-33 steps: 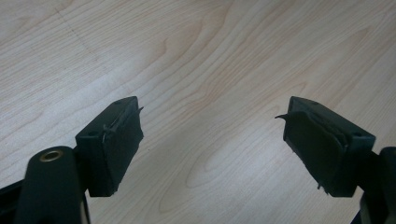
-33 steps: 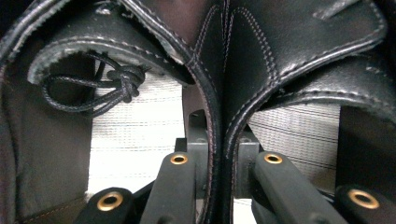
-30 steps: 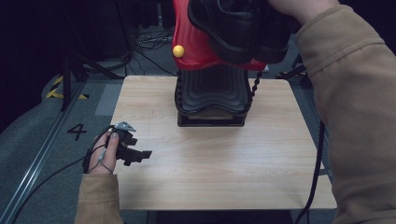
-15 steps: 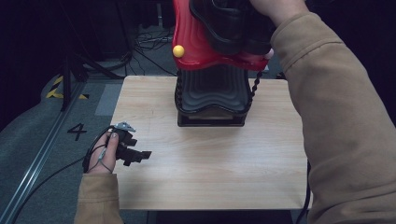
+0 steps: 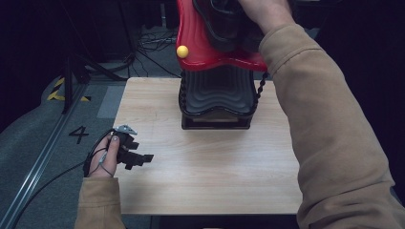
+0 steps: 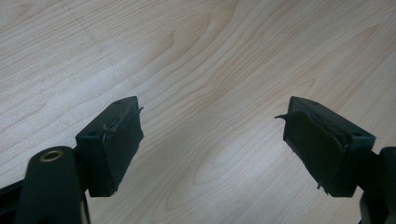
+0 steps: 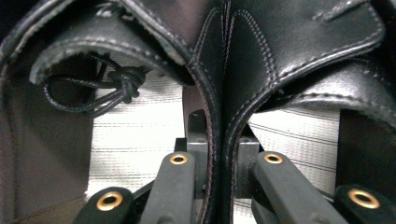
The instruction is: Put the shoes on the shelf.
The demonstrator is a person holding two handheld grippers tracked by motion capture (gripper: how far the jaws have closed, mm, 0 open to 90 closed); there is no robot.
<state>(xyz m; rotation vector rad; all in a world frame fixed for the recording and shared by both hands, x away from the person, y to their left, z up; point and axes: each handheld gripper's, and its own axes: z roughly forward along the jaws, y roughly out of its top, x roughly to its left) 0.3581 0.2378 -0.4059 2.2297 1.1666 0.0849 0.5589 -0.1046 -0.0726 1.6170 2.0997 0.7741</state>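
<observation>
The right claw (image 7: 215, 158) clamps two black leather shoes (image 7: 243, 60) by their inner edges; the left claw (image 6: 212, 140) stands wide over the worktop (image 6: 210, 70).

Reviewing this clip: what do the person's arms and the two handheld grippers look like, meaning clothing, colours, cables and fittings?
Both forearms wear tan fabric sleeves with ribbed cuffs. The left gripper is black, topped by a grey three-cornered plate, with a thin dark cable trailing off the table edge. Its blocky black fingers carry worn pads and a brass eyelet. The right gripper has black linkage arms with brass eyelets.
</observation>
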